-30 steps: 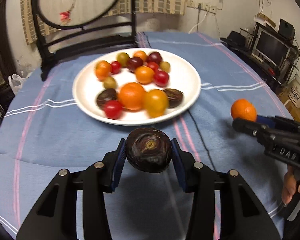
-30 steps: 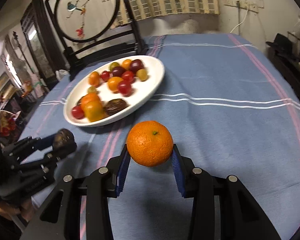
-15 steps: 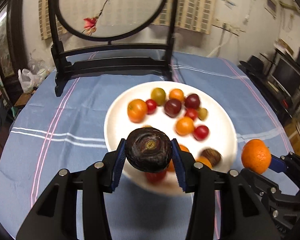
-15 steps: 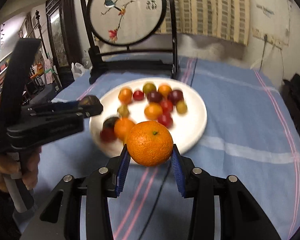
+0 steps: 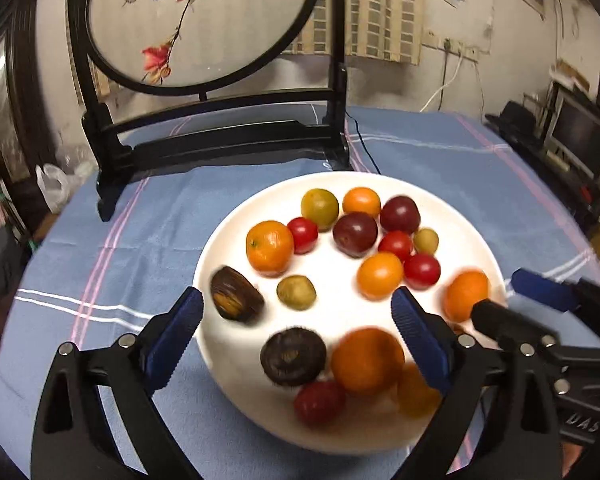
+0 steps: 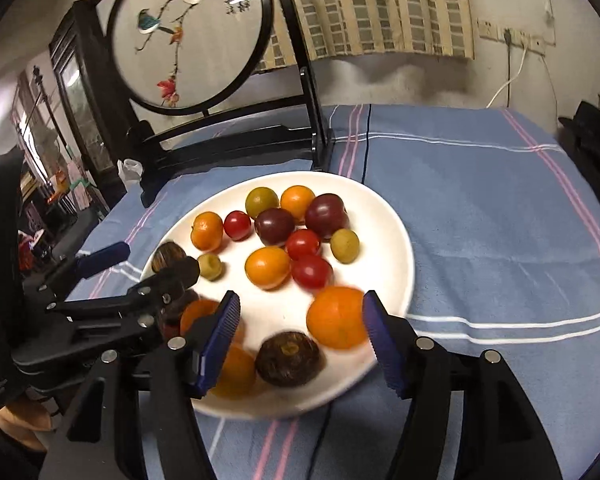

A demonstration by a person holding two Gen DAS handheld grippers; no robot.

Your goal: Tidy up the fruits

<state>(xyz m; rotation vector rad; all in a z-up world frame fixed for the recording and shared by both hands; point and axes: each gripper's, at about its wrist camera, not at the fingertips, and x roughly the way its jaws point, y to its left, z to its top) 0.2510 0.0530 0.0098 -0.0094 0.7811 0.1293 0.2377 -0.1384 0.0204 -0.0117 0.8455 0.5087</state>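
Both fruits that were pinched half a second ago now lie loose on the white plate point(image 5: 228, 248): the dark brown fruit point(image 5: 293, 357) sits low in the left wrist frame, and the orange point(image 6: 337, 317) rests toward the lower right of the plate in the right wrist view. The left gripper point(image 5: 296, 332) has spread wide, its blue pads standing well clear on either side of the dark fruit. The right gripper point(image 6: 300, 332) is likewise spread; its right pad looks just beside the orange, though blur hides whether they touch.

I judge both tools released above the near rim so the fruit would drop among the pile rather than roll onto the cloth. Blur on the near fruits suggests they may not have settled.

Further up the plate lie small red tomatoes point(image 5: 421, 271), purple plums point(image 5: 355, 233), greenish fruits point(image 5: 319, 208) and more oranges. A second dark fruit point(image 5: 236, 299) sits at the plate's left edge.

Beneath the plate is a blue tablecloth point(image 6: 500, 208) with pink and white stripes. At the upper left of both frames stands a round embroidered screen point(image 6: 188, 32) in a black stand, with a striped curtain point(image 6: 380, 12) behind and a cluttered room around.
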